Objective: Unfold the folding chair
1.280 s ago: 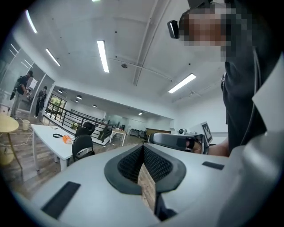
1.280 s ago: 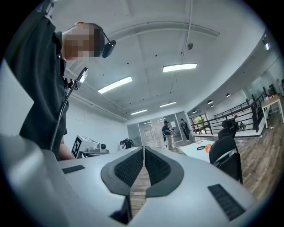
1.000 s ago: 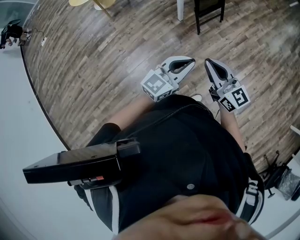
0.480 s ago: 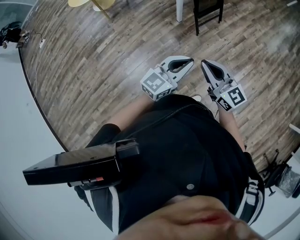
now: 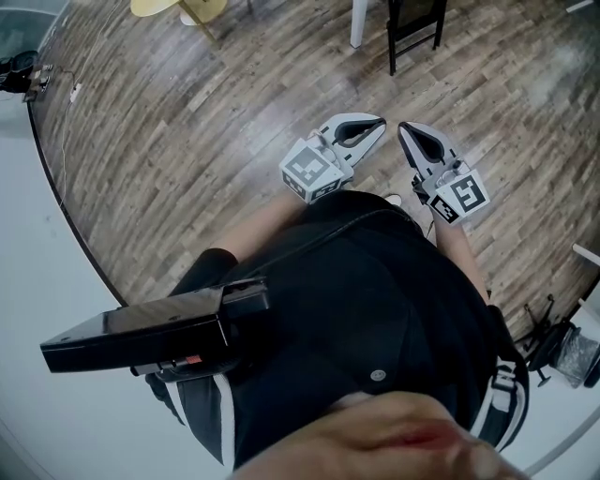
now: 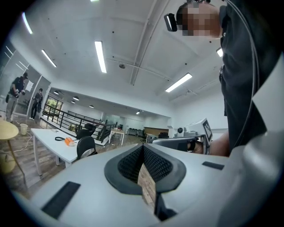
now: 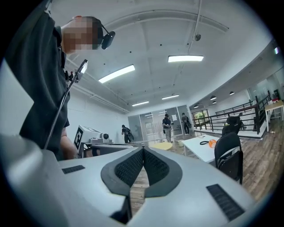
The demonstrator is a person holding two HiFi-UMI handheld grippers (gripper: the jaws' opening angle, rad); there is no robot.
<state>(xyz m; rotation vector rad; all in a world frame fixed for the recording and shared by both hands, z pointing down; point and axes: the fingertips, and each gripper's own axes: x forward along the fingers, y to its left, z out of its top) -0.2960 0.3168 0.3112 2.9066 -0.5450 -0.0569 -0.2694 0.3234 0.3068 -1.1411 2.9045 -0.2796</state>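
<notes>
Wood-plank floor (image 5: 187, 122) underfoot; white table (image 6: 46, 138) bearing an orange object (image 6: 69, 142), black office chair (image 6: 86, 148) just beside; round yellow table (image 7: 162, 145) near black railing (image 7: 242, 116)

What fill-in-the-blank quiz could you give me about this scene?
1. The jaws of the grey left gripper and the grey right gripper are ____, with nothing between them.
2. The brown plank floor is made of ____.
3. The black chair stands at the ____ edge of the head view, touched by neither gripper.
4. The colour of the round tabletop at that view's upper left is ____.
Missing words: shut; wood; top; yellow.
</notes>
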